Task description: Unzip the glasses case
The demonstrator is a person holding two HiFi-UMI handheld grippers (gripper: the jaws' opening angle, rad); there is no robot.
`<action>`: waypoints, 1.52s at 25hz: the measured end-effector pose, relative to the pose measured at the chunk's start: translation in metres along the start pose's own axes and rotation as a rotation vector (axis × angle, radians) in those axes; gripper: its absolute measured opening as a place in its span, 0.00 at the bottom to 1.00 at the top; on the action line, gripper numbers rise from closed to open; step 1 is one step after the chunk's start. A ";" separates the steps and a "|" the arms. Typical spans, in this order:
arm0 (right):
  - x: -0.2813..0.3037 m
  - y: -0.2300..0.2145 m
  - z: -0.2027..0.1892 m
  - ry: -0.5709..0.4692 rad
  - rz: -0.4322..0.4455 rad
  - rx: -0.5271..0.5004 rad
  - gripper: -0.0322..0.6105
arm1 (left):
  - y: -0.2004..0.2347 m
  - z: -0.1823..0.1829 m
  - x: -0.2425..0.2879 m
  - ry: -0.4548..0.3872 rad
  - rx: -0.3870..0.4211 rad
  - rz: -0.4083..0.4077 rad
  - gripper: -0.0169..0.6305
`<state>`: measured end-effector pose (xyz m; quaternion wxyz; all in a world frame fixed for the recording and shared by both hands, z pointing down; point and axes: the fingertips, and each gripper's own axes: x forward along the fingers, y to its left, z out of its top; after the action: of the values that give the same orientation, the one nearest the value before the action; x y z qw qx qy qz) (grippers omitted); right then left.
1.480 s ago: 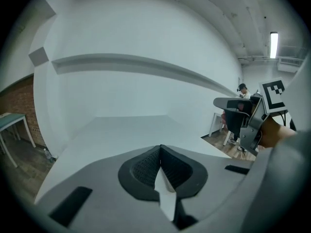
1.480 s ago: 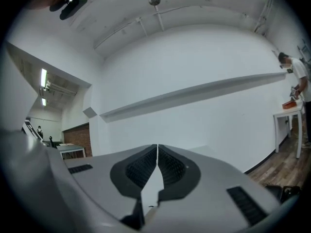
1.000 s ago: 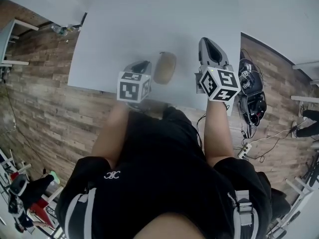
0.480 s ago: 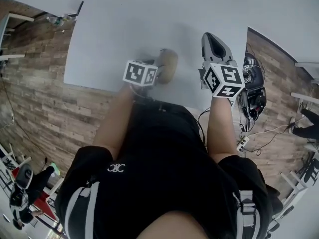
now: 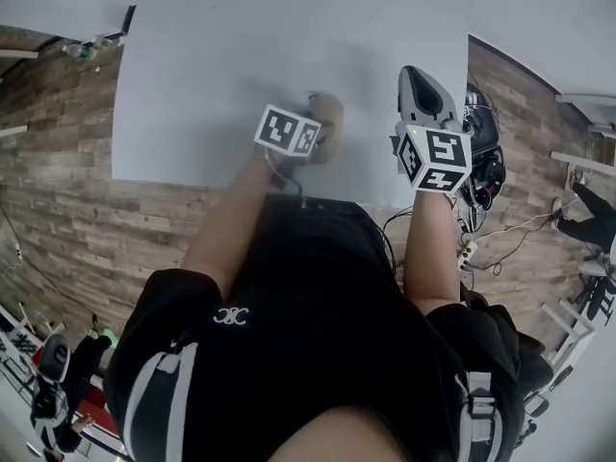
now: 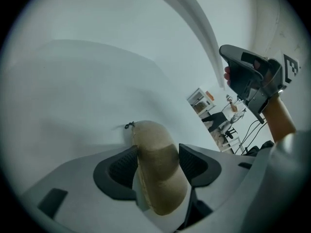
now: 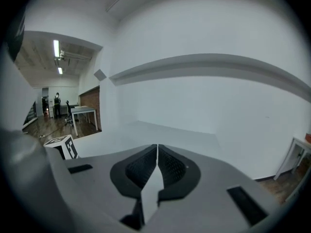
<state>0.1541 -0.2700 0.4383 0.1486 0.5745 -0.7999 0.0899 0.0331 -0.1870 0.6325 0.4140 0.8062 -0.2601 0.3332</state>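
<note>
A tan oval glasses case (image 5: 327,121) lies near the front edge of the white table (image 5: 241,56). My left gripper (image 5: 310,139) has come down over its near end. In the left gripper view the case (image 6: 158,178) lies between the jaws, which are opening, and the right pad stands off it. A small dark zipper pull (image 6: 129,125) shows at the case's far tip. My right gripper (image 5: 416,77) hovers to the right of the case, apart from it. It is shut and empty in the right gripper view (image 7: 157,166).
The table's front edge runs just before my body. Dark equipment and cables (image 5: 486,176) lie on the wooden floor to the table's right. White walls stand beyond the table.
My left gripper moved down and forward from beside the case onto its near end. The right gripper shifted slightly and stayed shut.
</note>
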 end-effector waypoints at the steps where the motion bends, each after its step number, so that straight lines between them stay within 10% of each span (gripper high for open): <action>1: 0.000 0.002 0.000 0.005 -0.005 -0.019 0.07 | -0.001 0.001 0.003 0.004 0.007 -0.011 0.40; 15: -0.017 -0.003 0.009 0.009 -0.070 -0.039 0.07 | -0.050 -0.015 0.051 0.170 0.007 -0.210 0.55; 20: -0.034 -0.016 0.007 0.004 -0.111 -0.034 0.07 | -0.063 -0.022 0.054 0.165 0.239 -0.160 0.52; 27: -0.045 -0.015 0.004 -0.021 -0.062 0.028 0.07 | -0.066 0.033 0.013 -0.127 0.295 -0.206 0.51; 34: -0.051 0.054 0.038 -0.131 0.346 0.083 0.09 | -0.096 0.087 -0.066 -0.440 0.419 -0.319 0.51; 38: -0.053 0.084 0.049 -0.128 0.493 0.034 0.34 | -0.115 0.098 -0.102 -0.546 0.495 -0.376 0.51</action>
<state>0.0833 -0.2112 0.3761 0.0615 0.3692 -0.9219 0.1002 0.0792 -0.1948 0.4562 0.1771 0.9737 -0.1205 0.0779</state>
